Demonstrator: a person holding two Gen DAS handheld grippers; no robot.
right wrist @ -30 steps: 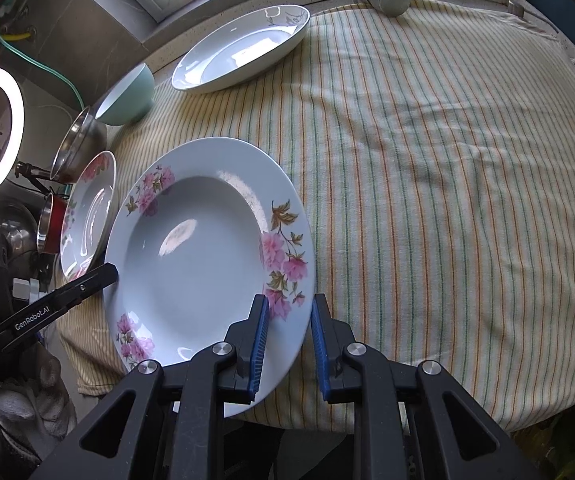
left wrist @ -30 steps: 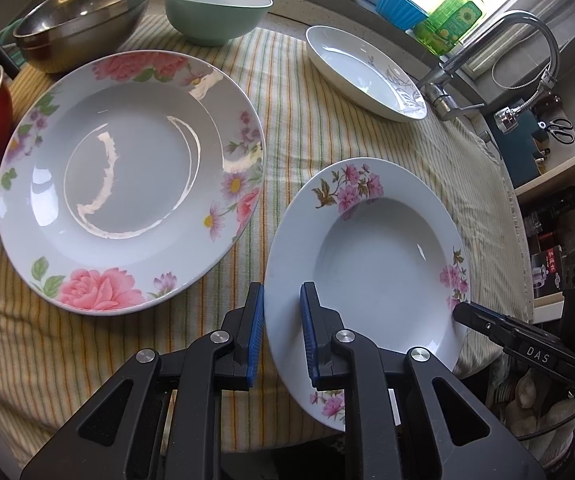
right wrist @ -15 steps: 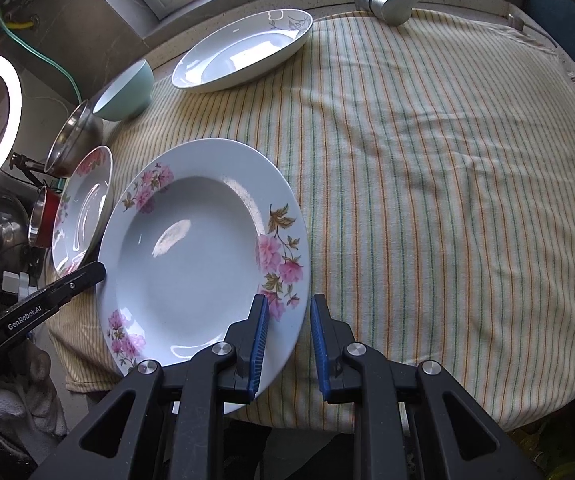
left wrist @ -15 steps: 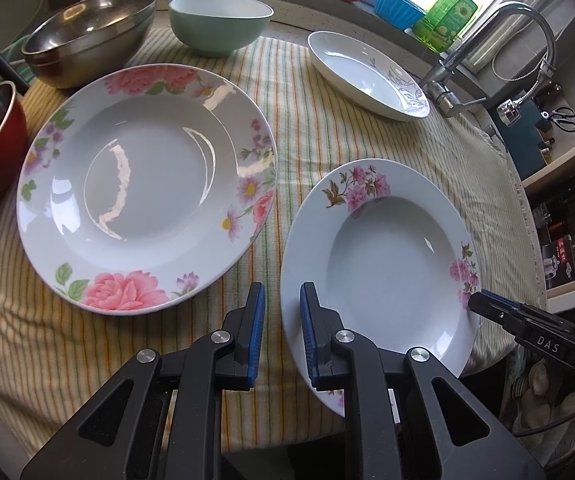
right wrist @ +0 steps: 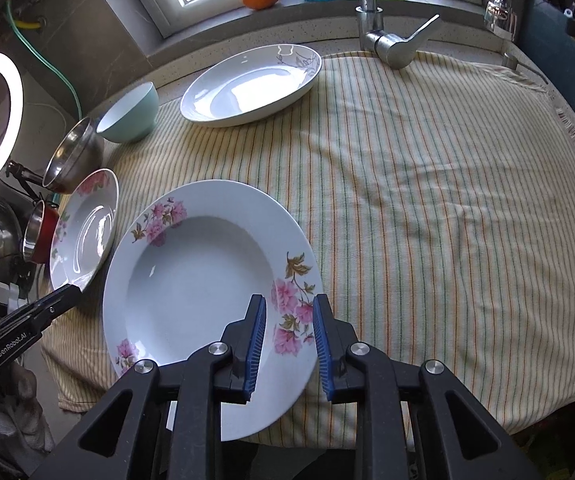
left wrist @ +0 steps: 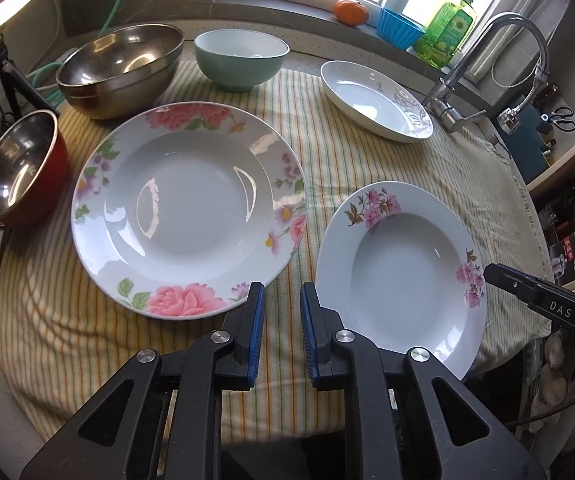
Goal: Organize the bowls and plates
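Two glossy round floral plates (left wrist: 191, 216) (left wrist: 401, 276) on ribbed striped cloth (right wrist: 427, 208)

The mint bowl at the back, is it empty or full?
Looks empty: the mint bowl shows bare white inside; its bottom is hidden in both views.

three plates (left wrist: 189, 216) and three bowls (left wrist: 241, 58) lie apart, unstacked.

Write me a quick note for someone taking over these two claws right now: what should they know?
Left claw: open, empty, over the cloth between the big rose plate and the small pink-flower plate.
Right claw: open, over the small plate's near rim, not gripping.
White dish, green bowl, steel bowl and red bowl sit apart.
Done: nothing stacked.
Left: stack plates, nest bowls.
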